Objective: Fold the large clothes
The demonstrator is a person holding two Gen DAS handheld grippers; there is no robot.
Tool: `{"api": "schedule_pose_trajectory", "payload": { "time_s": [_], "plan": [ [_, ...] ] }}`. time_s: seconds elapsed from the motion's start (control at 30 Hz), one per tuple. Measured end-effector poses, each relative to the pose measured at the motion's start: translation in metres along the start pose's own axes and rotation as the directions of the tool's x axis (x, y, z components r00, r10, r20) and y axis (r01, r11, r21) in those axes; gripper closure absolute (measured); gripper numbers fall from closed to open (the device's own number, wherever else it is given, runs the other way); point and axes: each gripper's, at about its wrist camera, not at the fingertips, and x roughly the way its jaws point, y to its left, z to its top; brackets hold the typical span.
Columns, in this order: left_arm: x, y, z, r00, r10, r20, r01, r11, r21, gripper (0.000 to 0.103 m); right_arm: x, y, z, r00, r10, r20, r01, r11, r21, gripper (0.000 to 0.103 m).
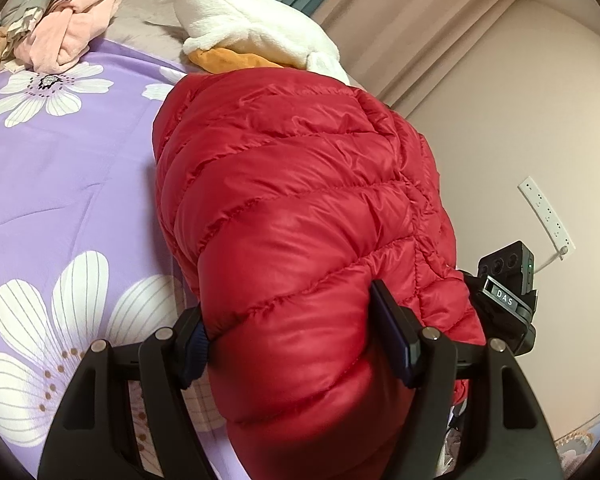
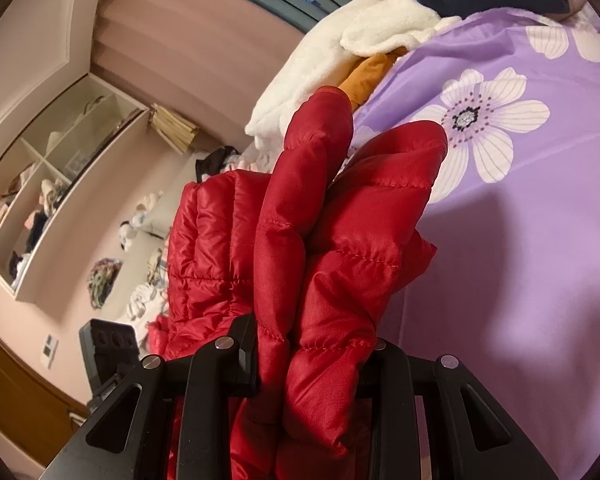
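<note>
Red puffer jacket point(image 1: 292, 200) held up over the bed, one tool on each end

The jacket runs lengthwise away from the left tool point(image 1: 288, 344), which is clamped wide around a fat quilted roll, with the bulk stretching toward the white fleece point(image 1: 244, 28) pile. The right tool point(image 2: 312, 364) pinches bunched folds much narrower, out at the bed's edge. The purple flowered bedspread point(image 1: 60, 168) lies just left of the jacket, so I'd guess that's where it lands. Can't see the sleeves, the hem or the zipper, and the jacket hides the right tool's pads.
</note>
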Motion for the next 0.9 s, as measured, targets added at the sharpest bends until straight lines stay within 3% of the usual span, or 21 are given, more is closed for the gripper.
{"api": "schedule_pose_trajectory", "payload": {
  "time_s": [0.53, 0.9],
  "plan": [
    [0.029, 0.038, 0.017, 1.0, 0.009, -0.009, -0.01, 0.999, -0.042, 0.031, 0.021, 0.007, -0.005, 0.999, -0.024, -0.024, 0.024, 1.0, 0.015, 0.073],
    [0.038, 0.044, 0.017, 0.999, 0.031, -0.013, -0.031, 0.999, -0.013, 0.03, 0.026, 0.012, -0.012, 0.998, -0.046, -0.032, 0.047, 0.998, 0.03, 0.072]
  ]
}}
